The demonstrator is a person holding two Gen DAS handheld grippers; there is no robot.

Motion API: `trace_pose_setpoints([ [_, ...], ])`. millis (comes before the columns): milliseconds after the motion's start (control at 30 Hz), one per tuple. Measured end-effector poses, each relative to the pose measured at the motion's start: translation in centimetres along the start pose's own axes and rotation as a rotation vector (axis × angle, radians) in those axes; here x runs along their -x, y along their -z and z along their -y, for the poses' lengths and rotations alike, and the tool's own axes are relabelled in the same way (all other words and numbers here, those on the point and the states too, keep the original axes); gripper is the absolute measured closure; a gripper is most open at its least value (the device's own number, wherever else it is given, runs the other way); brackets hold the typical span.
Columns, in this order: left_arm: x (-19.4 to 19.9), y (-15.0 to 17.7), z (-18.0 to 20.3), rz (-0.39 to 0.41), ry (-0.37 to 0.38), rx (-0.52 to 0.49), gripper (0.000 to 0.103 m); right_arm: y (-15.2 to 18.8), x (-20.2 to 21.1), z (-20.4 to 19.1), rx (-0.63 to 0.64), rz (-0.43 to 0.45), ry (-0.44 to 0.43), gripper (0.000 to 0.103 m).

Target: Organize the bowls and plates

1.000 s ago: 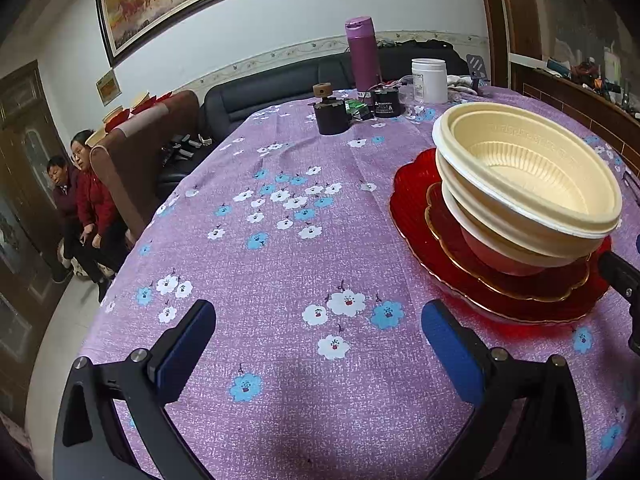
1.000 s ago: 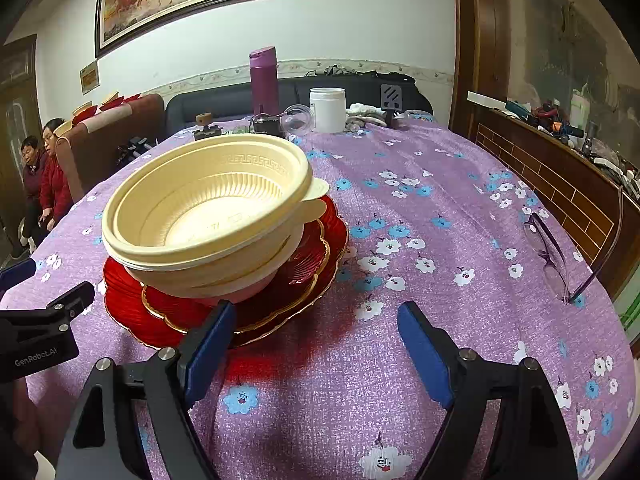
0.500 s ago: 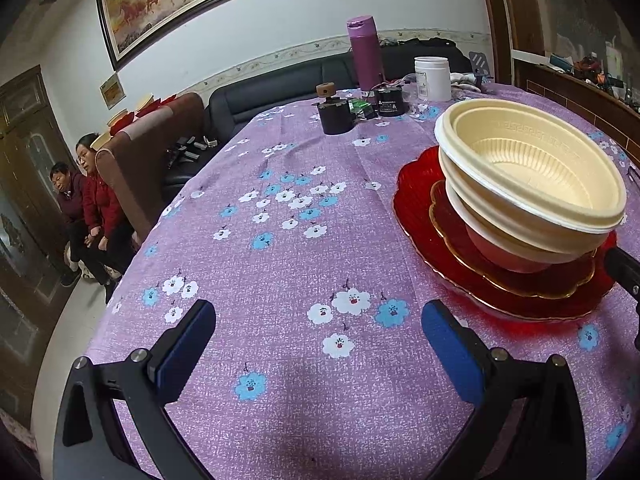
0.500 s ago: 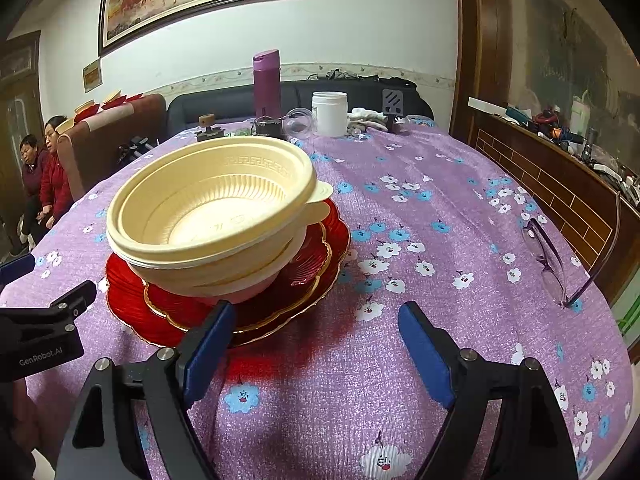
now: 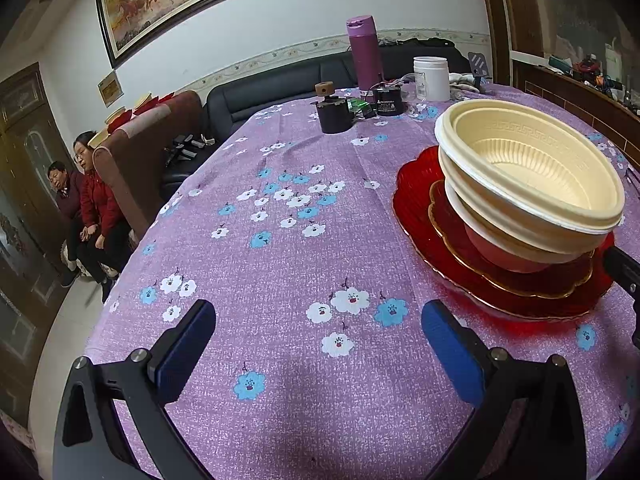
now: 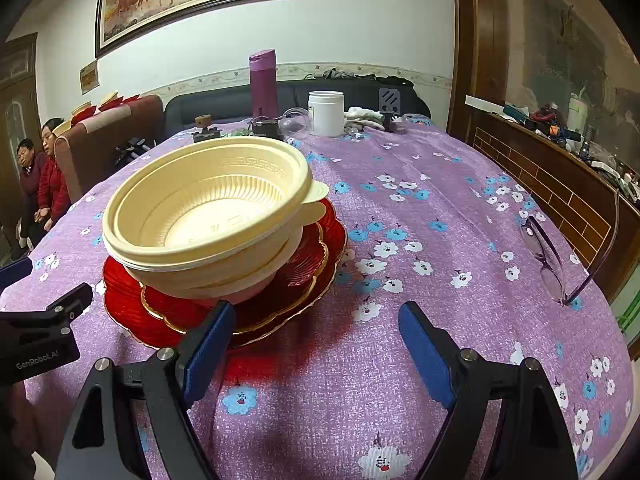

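Left gripper (image 5: 318, 344) wide open, nothing between the blue pads, hanging over bare purple tablecloth (image 5: 280, 264) near the front edge of the table. Just to its right, the stack: big red plate (image 5: 416, 204) at the bottom, smaller gold-rimmed red plate (image 5: 452, 232) on it, then cream bowls (image 5: 532, 184) nested on top, leaning a touch. All sitting toward the front of the table, a little right of the left gripper. Right gripper (image 6: 316, 344) open too and empty, left pad just at the near rim of the big red plate (image 6: 128, 320), right pad over cloth. Further right, a pair of glasses (image 6: 548, 260) lying near the right edge. At the far edge, a purple flask (image 6: 264, 80) and a white jar (image 6: 326, 114), well clear.

Looks nearly finished, or paused before a final tidy. If the bowls need squaring up, best taken by the top rim with one gripper, gently, keeping the other gripper ready at the plate edge. Thin plastic rim, likely to flex. Slow pinch, straight lift, no dragging across the plates. Mind the glasses when swinging right.
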State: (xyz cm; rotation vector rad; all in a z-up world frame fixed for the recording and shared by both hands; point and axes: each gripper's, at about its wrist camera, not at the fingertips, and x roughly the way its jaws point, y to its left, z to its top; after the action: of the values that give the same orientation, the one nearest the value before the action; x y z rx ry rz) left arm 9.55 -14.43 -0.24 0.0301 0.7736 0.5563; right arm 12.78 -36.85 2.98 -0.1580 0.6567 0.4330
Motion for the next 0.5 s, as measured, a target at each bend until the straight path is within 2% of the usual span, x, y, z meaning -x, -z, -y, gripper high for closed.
trace_pose_setpoints([
  [500, 0.06, 0.07, -0.13, -0.007, 0.009, 0.0, 0.0, 0.06, 0.13, 0.2, -0.01, 0.002, -0.005, 0.016],
])
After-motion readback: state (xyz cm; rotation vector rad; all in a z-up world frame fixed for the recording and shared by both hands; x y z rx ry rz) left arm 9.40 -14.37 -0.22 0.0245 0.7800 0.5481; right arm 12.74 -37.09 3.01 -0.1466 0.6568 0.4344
